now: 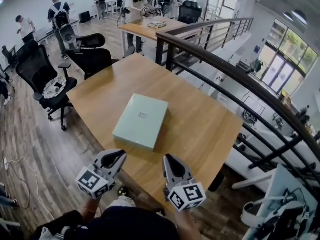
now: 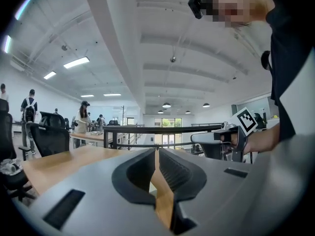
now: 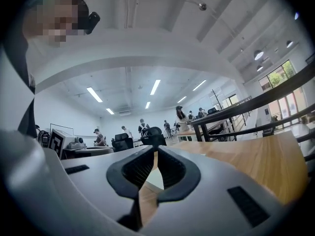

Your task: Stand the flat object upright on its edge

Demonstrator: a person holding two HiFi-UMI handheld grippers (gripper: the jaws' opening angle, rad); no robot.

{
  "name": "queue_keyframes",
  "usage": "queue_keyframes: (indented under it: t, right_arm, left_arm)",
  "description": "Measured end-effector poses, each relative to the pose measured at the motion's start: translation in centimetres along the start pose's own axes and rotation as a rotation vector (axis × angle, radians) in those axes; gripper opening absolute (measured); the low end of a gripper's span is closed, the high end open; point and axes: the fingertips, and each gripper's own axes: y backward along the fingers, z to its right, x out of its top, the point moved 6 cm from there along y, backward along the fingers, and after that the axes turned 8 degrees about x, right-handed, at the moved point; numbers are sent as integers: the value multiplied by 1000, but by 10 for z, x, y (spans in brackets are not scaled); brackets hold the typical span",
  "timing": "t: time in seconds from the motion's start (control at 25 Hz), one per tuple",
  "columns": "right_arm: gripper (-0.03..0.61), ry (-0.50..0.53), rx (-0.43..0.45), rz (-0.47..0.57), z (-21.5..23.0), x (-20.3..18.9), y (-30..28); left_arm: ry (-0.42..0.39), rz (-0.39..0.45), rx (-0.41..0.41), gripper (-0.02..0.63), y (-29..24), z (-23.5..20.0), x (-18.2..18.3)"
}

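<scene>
A broad wooden table (image 1: 200, 119), its tan top smooth and finely grained, stands beside a dark metal railing (image 1: 220, 64), and the job of setting a flat thing on its edge appears to be only at the approach. The flat box (image 1: 141, 120) is pale mint green, thin, rectangular and matte, with crisp corners and a small mark at its centre. It lies flat near the middle of the table, untouched and well ahead of both tools. The left gripper (image 1: 120, 156) and the right gripper (image 1: 167, 159) hover side by side over the table's near edge and point roughly level toward the box. Each has its grey plastic jaws clenched together on nothing, the ribbed black pads meeting at the tips. The next move likely calls for reaching both tools to the box. One would get under or against a long side to tip it up while the other braces the opposite edge, since smooth card may well slide on such wood. A cube with square markers (image 1: 92, 180) caps each tool's rear.
</scene>
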Motion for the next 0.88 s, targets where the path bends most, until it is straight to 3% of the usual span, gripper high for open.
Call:
queue_keyframes:
  t: [0.24, 0.52, 0.88]
  right_arm:
    - [32, 9, -73, -4, 0, -8, -28]
    - [33, 32, -138, -4, -3, -8, -44]
    - [34, 32, -185, 10, -21, -17, -90]
  left_arm:
    - [-31, 9, -63, 37, -22, -42, 4]
    - [20, 23, -134, 37, -31, -66, -1]
    - [9, 18, -170, 37, -27, -126, -14]
